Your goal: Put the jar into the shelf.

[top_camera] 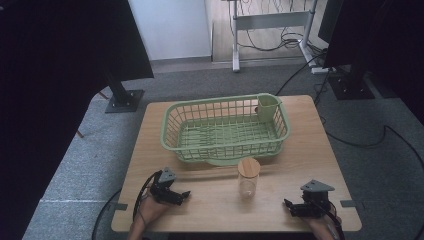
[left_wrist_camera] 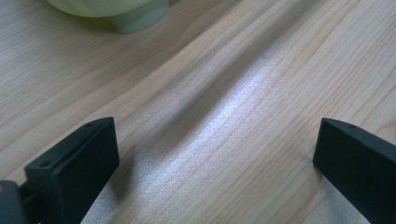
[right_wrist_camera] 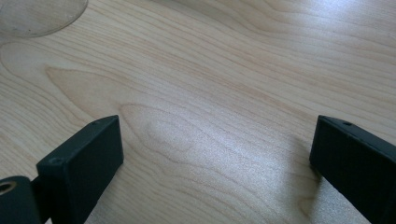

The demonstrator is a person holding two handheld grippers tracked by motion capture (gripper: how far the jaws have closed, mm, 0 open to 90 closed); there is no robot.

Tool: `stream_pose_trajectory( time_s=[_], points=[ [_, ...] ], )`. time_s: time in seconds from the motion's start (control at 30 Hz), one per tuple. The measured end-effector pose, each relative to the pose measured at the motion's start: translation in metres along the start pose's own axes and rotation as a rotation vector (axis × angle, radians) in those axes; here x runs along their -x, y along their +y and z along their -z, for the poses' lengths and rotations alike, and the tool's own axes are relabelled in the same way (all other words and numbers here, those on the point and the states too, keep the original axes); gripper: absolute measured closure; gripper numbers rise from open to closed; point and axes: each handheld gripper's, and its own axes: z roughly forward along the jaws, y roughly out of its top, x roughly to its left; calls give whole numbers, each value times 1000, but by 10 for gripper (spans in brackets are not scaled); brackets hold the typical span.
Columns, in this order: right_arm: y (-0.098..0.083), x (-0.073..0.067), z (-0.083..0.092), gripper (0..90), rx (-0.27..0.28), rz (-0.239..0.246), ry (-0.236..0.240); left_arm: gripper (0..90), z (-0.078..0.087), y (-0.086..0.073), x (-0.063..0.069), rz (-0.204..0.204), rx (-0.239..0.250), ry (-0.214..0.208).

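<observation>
A clear glass jar (top_camera: 248, 179) with a round wooden lid stands upright on the wooden table (top_camera: 295, 155), just in front of a light green plastic basket (top_camera: 172, 120). A green cup (top_camera: 267, 106) sits inside the basket at its back right corner. My left gripper (top_camera: 184, 196) rests low at the table's front left, open, with bare wood between its jaws (left_wrist_camera: 217, 154). My right gripper (top_camera: 289, 206) lies at the front right, open, over bare wood (right_wrist_camera: 217, 154). The jar's base (right_wrist_camera: 32, 16) shows at the top left of the right gripper view. The basket's foot (left_wrist_camera: 135, 14) shows at the top of the left gripper view.
The table stands on grey carpet. Dark stands with metal feet (top_camera: 124, 100) flank it at the back left and back right. Cables (top_camera: 360, 140) run over the floor to the right and behind. A white desk frame (top_camera: 270, 22) stands farther back.
</observation>
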Motion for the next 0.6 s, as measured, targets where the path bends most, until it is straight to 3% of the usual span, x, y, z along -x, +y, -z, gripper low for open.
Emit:
stream_pose_trajectory(
  time_s=[0.4, 0.6],
  points=[
    [0, 0, 1, 3, -13, -8, 5, 0, 0, 0, 0, 6, 0, 5],
    [1, -2, 5, 9, -6, -2, 30, 0, 0, 0, 0, 6, 0, 5]
  ],
)
